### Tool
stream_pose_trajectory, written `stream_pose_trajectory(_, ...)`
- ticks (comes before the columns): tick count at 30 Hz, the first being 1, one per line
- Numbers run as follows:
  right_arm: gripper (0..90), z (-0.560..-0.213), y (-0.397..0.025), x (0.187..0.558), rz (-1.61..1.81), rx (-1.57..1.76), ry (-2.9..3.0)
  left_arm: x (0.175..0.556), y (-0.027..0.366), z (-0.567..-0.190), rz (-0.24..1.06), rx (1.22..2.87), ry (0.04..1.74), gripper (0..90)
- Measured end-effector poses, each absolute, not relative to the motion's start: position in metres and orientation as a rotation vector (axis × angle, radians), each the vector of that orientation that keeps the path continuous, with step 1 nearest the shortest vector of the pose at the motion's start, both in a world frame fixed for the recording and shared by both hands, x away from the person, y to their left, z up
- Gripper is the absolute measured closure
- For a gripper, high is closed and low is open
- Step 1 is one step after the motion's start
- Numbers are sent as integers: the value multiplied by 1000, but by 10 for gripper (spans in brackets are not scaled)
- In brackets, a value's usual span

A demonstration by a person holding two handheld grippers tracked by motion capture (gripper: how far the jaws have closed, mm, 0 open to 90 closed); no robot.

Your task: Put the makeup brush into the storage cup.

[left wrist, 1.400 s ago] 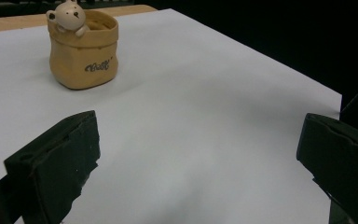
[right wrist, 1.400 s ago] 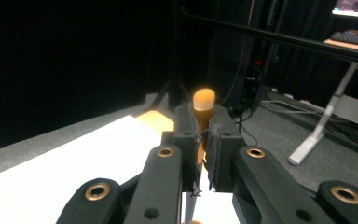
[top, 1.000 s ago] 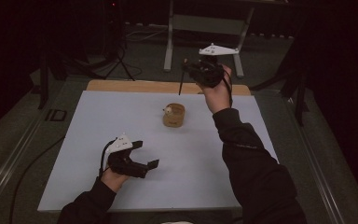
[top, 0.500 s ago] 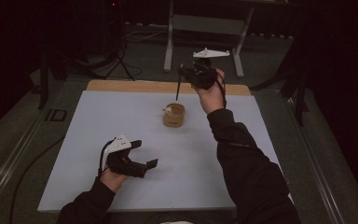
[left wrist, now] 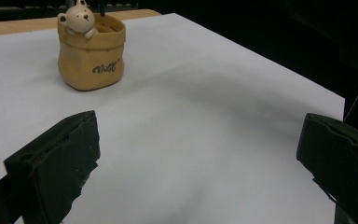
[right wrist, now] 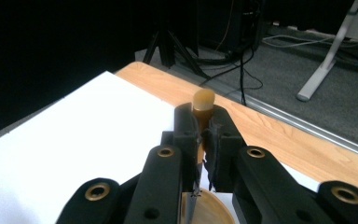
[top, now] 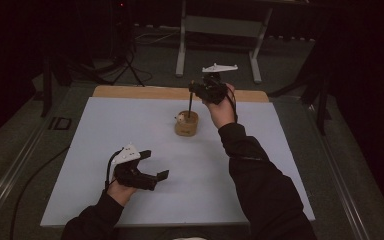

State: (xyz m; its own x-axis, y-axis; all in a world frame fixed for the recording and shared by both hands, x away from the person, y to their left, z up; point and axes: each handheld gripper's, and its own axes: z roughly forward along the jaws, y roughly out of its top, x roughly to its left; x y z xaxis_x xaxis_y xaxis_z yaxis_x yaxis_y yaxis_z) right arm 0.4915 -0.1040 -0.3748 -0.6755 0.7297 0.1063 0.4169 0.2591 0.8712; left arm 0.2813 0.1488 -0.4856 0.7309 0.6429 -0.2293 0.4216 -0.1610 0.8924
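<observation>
- Gripping a thin dark pen (top: 190,104) near its upper end, the right gripper (top: 206,90) has its jaws closed tight on the shaft; in the right gripper view an amber cap or knob (right wrist: 203,100) stands just above the pinched pads.
- Below the jaws the pen hangs close to upright, its lower end at or just inside the mouth of a small tan pot (top: 186,123); whether the tip is clear of the rim cannot be told.
- The pot, shaped like a soft sack with a little bear figure (left wrist: 79,17) on its rim and script on its side, stands on the white table top (top: 100,130), nearer the far wooden edge (top: 130,92) than the person.
- The left gripper (top: 154,167) rests low over the near part of the table, well apart from the pot, jaws spread wide and holding nothing.
- Handling, as a judgement: the pen looks light, stiff and smooth, so it may pivot or slip in a pinch; a hold near the middle of the shaft would steady it.
- The pot appears glazed and hard, probably brittle and easily tipped; it is best taken across the body, not by the bear.
</observation>
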Motion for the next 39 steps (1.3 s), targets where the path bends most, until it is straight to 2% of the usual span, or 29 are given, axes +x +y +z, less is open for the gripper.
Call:
stream_pose_trajectory(28,838,-416,-93,505,1262,1074,2321,280,149,-486,231,1786,832,3)
stream_pose_trajectory(39,836,-432,-90,509,1148,1205,2331,280,150,-486,231,1782,837,3)
